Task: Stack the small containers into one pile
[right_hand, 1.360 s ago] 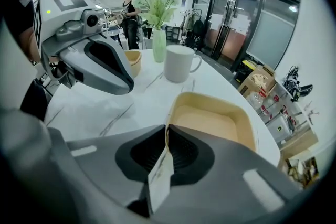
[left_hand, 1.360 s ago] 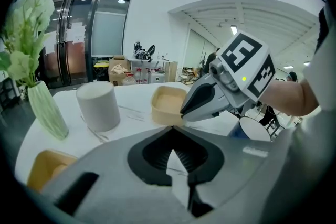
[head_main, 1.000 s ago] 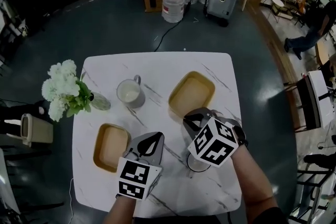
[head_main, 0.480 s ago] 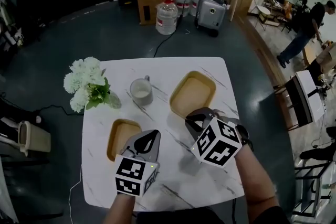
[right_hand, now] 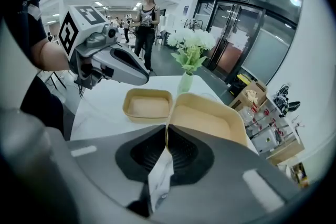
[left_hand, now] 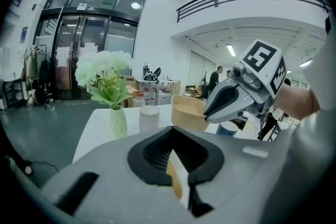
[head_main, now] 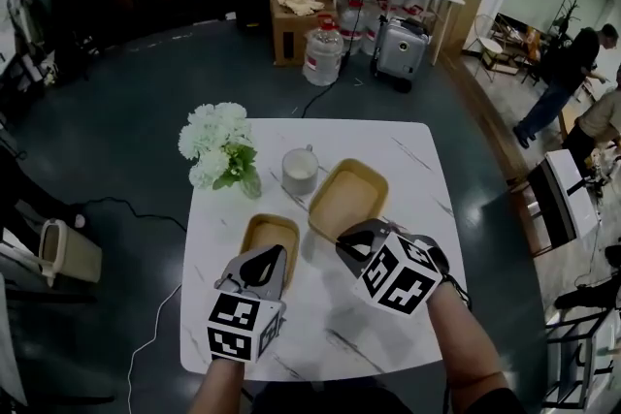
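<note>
Two tan containers are over the white table (head_main: pixel 320 344). My left gripper (head_main: pixel 267 258) is shut on the near rim of the smaller container (head_main: pixel 271 234); a tan edge (left_hand: pixel 176 176) shows between its jaws. Pinched on the near rim of the larger container (head_main: pixel 346 198) is my right gripper (head_main: pixel 355 243), also shut, and the rim (right_hand: pixel 166 131) runs into its jaws. The containers hang side by side, edges almost meeting. From the right gripper view the smaller container (right_hand: pixel 148 105) lies left of the larger one (right_hand: pixel 210 118), with the left gripper (right_hand: pixel 142 78) above it.
A vase of white flowers (head_main: pixel 219 148) and a white mug (head_main: pixel 299 172) stand at the table's far left part. A blue-grey cup (left_hand: pixel 228 127) sits under the right gripper (left_hand: pixel 210 110). Beyond the table are a cardboard box (head_main: pixel 296 10), a water jug (head_main: pixel 322 53) and a suitcase (head_main: pixel 401 48).
Both grippers have risen and moved away from me with their containers. The two containers have come much closer together. Both grippers stay shut.
</note>
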Demonstrator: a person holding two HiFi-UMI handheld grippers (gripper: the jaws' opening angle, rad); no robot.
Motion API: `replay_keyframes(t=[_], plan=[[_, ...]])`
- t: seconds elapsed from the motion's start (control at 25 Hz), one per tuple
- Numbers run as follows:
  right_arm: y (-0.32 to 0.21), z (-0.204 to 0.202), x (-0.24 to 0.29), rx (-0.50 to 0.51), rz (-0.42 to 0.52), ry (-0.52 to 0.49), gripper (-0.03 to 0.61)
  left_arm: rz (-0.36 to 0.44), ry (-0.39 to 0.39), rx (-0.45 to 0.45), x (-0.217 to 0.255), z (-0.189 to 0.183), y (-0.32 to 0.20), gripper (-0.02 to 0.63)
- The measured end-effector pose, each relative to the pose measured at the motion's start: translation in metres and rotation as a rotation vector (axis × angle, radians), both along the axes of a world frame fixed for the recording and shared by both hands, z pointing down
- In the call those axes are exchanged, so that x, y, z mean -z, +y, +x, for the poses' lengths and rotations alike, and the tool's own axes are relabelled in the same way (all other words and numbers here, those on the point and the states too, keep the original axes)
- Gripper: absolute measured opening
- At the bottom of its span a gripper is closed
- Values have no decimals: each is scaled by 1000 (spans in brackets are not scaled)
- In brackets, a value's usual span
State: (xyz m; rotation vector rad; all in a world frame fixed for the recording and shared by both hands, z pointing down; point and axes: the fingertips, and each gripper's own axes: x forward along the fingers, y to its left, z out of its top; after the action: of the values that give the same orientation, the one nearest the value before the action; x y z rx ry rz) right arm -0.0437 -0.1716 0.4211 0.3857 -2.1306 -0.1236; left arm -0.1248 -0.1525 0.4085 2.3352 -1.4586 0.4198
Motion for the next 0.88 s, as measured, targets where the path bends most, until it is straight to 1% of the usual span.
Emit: replay_keyframes(t=[0.12, 0.2, 0.36, 0.48, 0.6, 0.88], plan=[[14, -17, -8, 19, -17, -24, 15, -4, -11, 25, -4, -22, 11, -5], [23, -30, -15, 50, -18, -35, 17, -18, -19, 44, -12, -37, 18, -5], [46, -57, -22, 176, 24, -54, 15, -48, -23, 84, -24, -64, 30, -5], [65, -78, -26, 257, 2, -87, 17, -61, -25, 110, -25, -80, 36, -5], [77, -91, -37, 293, -33, -98, 17, -73, -26, 122, -29, -90, 40, -5], [86, -109, -44, 346, -63, -119, 17, -92, -30, 128, -35, -101, 44, -5]])
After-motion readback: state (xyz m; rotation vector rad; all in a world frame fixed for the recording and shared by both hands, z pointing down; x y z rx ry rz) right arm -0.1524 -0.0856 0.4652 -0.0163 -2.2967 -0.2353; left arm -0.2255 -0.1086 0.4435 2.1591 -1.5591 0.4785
